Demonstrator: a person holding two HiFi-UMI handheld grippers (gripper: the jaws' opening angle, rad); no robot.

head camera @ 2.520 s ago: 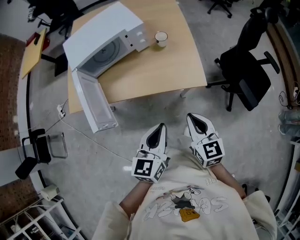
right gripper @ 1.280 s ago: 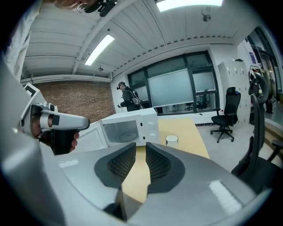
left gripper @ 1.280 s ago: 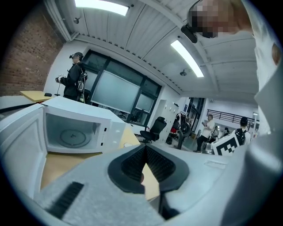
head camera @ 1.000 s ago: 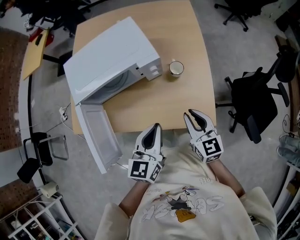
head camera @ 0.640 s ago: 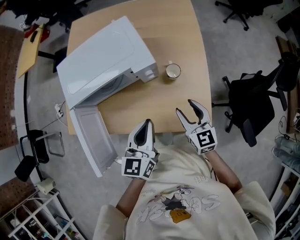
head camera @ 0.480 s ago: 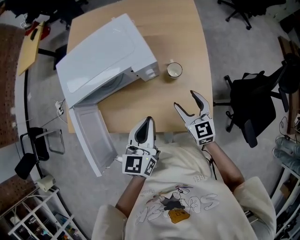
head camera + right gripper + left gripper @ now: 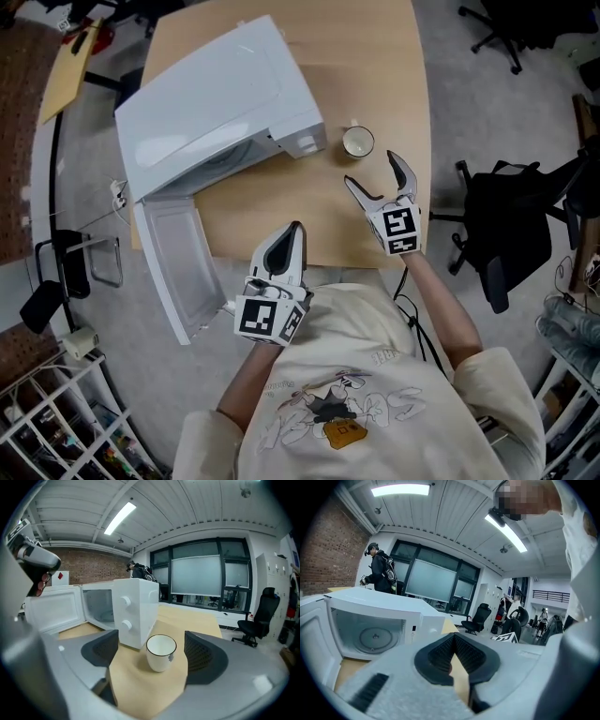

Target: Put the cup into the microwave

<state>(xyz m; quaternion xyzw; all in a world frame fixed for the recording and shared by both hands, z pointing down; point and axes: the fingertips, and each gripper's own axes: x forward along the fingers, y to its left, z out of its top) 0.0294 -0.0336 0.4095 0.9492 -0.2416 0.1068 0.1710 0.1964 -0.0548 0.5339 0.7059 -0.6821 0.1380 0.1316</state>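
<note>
Microwave [image 7: 220, 94] open on the left, white cup [image 7: 357, 142] beside it, right gripper [image 7: 371, 169] lined up on the cup.

The microwave sits on the wooden table [image 7: 375, 56], its door [image 7: 178, 272] swung out past the table's edge. The left gripper [image 7: 294, 228] hangs at the near edge, jaws pressed together on nothing. The cup stands upright just beside the microwave's front corner. The right gripper's jaws have just been opening and stand wide, with the cup just ahead of the pads, untouched.
</note>
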